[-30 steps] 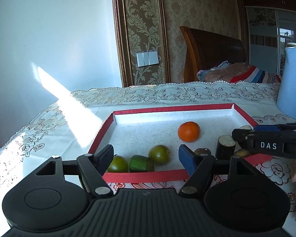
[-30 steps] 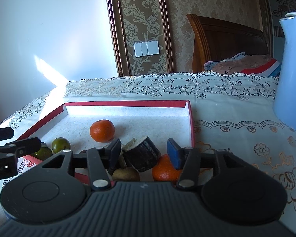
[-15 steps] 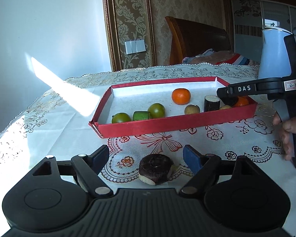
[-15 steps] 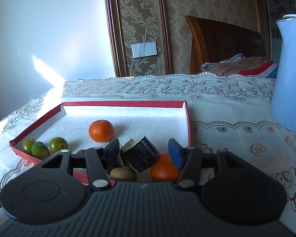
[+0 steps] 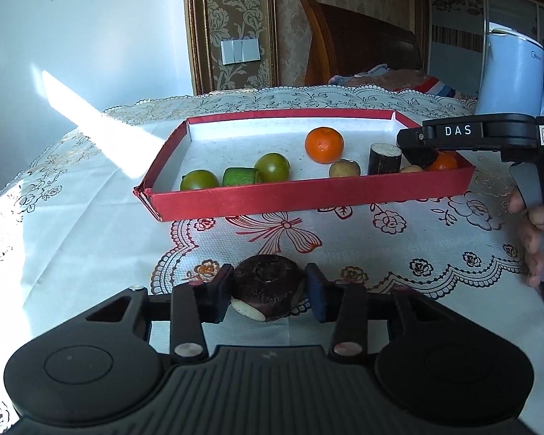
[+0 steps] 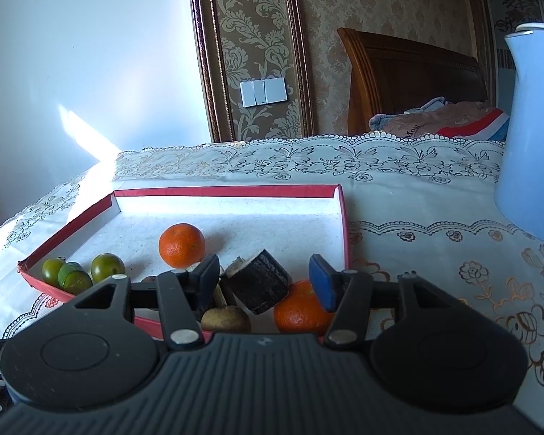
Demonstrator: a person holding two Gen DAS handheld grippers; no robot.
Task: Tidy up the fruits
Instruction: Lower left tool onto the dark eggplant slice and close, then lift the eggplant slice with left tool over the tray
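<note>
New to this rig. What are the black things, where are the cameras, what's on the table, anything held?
No robot arm: a person holds a two-finger gripper in each hand, and each has a fisheye camera looking forward along its fingers.

Left view: the left gripper is closing around a dark round fruit on the tablecloth.

Right view: the right gripper is over the red tray, a dark cut piece between its fingers; whether it grips is unclear.

The tray also holds oranges and green fruits.

Bare cloth (image 5: 399,253) is left free before the tray (image 5: 308,199); its right end is blocked by the right gripper (image 5: 417,152)
</note>
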